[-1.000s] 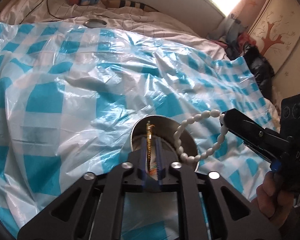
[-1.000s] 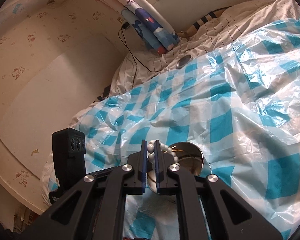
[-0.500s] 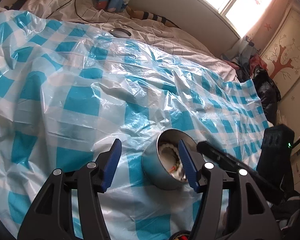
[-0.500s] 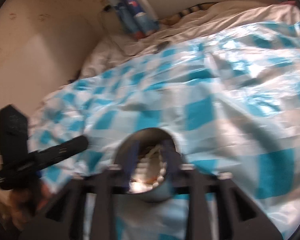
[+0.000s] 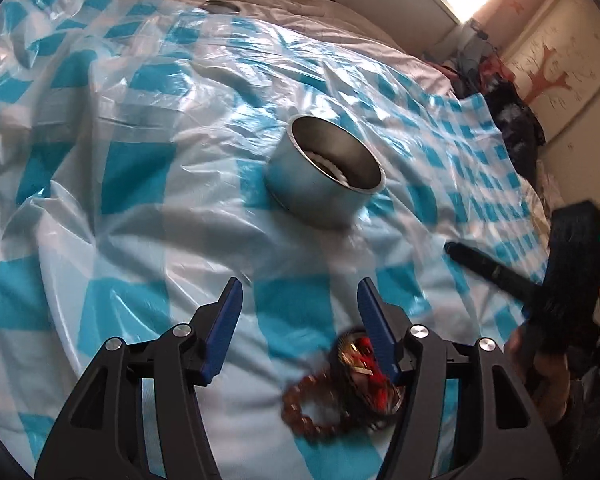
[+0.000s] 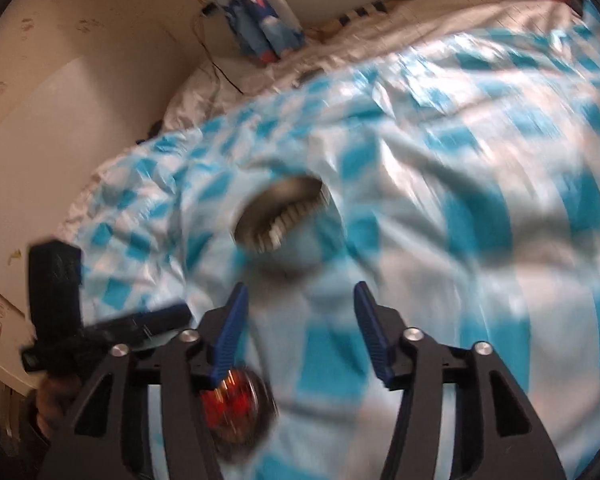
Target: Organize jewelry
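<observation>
- the left gripper point(image 5: 300, 308) is seen with its blue-padded jaws standing well apart; nothing is held between them, and only the checked sheet shows in the gap. its jaws have just been opening.
- the right gripper point(image 6: 298, 312) is likewise spread wide with nothing gripped; its jaws have just been opening too. its view is heavily blurred.
- a round metal tin point(image 5: 324, 176) is set upright on the blue-and-white checked plastic sheet point(image 5: 132, 168), beyond both grippers and apart from them.
- inside the tin, a pale beaded bracelet point(image 5: 330, 166) is glimpsed against the inner wall; the rest of the contents are hidden by the rim.
- in the right wrist view the same tin point(image 6: 284, 212) is smeared, with pale beads showing at its near edge.
- a brown beaded bracelet point(image 5: 312, 412) is laid on the sheet below the left gripper's right finger.
- touching it, a small heap of red and gold jewelry point(image 5: 364, 372) is partly covered by that finger; its pieces cannot be told apart.
- the same red heap point(image 6: 232, 404) is seen under the right gripper's left finger.
- the right gripper's black body point(image 5: 500, 272) is seen at the right edge of the left wrist view, held by a hand point(image 5: 540, 364).
</observation>
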### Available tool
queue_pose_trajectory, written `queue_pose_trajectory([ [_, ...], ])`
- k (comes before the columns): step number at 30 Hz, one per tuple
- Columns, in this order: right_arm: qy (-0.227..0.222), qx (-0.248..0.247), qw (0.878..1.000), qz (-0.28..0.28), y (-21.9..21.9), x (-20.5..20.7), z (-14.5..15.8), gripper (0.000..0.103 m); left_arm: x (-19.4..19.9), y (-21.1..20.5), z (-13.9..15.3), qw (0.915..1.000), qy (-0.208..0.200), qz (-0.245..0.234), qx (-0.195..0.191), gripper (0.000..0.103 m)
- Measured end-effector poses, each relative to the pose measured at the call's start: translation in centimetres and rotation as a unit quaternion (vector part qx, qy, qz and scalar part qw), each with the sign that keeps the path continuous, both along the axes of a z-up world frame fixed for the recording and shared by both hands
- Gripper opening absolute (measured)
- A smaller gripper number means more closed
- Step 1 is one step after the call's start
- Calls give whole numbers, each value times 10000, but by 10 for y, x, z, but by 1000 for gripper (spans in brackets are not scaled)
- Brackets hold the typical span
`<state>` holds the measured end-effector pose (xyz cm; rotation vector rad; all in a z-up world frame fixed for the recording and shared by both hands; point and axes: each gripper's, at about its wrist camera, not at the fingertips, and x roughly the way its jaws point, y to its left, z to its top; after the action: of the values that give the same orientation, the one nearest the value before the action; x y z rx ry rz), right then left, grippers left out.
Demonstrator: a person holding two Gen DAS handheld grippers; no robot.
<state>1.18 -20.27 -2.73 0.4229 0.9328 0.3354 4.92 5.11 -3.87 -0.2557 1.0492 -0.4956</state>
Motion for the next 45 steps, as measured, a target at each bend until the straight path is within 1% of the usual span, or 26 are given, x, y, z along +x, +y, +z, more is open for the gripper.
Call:
queue_pose_trajectory([
  [2,141,90,9999,8,-1,-11,-6,55,-6,-10,2,9998,-59,-189,78,57],
  [3,138,48,9999,45,1,-13,-7,55,-10,-18,4,9992,-142,-330,178,57],
  [5,41,-97,9997,215,10,-18,-2,55,-17,-27,8,9981,-255,-482,300,57],
  [6,-69,-66,9991,403,16,-21,3,55,-20,-28,10,9978,-306,-488,337,57],
  [7,-155,-37,9980,605,22,-25,5,55,-20,-28,12,9979,-314,-461,330,57],
  [8,-218,-68,9965,810,30,-28,7,55,-20,-25,13,9983,-309,-403,302,60],
  [11,-329,-480,9904,1253,59,-37,4,55,-17,-8,12,9997,-149,-59,197,65],
  [12,-349,-525,9896,1289,63,-38,2,55,-15,-4,11,9998,-100,9,171,65],
  [15,-476,-550,9871,1425,77,-38,0,46,-13,3,10,9997,-67,136,196,67],
  [17,-623,-701,9841,1509,87,-38,3,45,-12,5,10,9996,-66,162,226,69],
  [20,-684,-789,9816,1600,95,-37,2,43,-13,8,12,9996,-84,167,210,70],
  [21,-684,-830,9807,1633,97,-38,0,36,-13,9,12,9996,-82,170,218,71],
  [22,-672,-895,9797,1664,100,-38,-1,22,-13,9,13,9996,-82,171,208,71],
  [23,-637,-950,9791,1681,101,-37,-3,14,-13,10,13,9996,-89,173,200,71],
  [24,-589,-1023,9786,1685,103,-37,-5,7,-13,9,13,9996,-98,180,207,71],
  [25,-591,-1023,9789,1667,102,-37,-6,3,-13,10,13,9996,-100,187,208,71],
  [26,-599,-977,9797,1642,100,-37,-5,3,-13,11,14,9996,-98,193,203,71],
  [27,-625,-798,9822,1581,95,-37,-2,3,-13,12,14,9996,-96,197,195,71],
  [29,-641,-396,9874,1391,80,-35,5,3,-14,13,15,9995,-103,202,204,72],
  [31,-613,149,9914,1147,57,-34,10,3,-15,14,16,9995,-103,199,203,72],
  [35,-629,844,9911,810,27,-36,16,3,-18,7,17,9995,-159,0,265,72],
  [37,-647,1008,9904,688,17,-37,18,3,-22,0,16,9992,-177,-158,336,72],
  [38,-663,1072,9901,622,13,-38,19,3,-25,-7,16,9986,-211,-318,368,72],
  [41,-723,1154,9894,499,5,-41,23,3,-34,-21,18,9960,-374,-648,479,72],
  [44,-834,1195,9885,402,0,-45,27,3,-48,-41,22,9898,-688,-1050,668,72],
  [45,-870,1177,9886,358,-2,-47,28,3,-55,-52,23,9854,-806,-1306,742,72],
])
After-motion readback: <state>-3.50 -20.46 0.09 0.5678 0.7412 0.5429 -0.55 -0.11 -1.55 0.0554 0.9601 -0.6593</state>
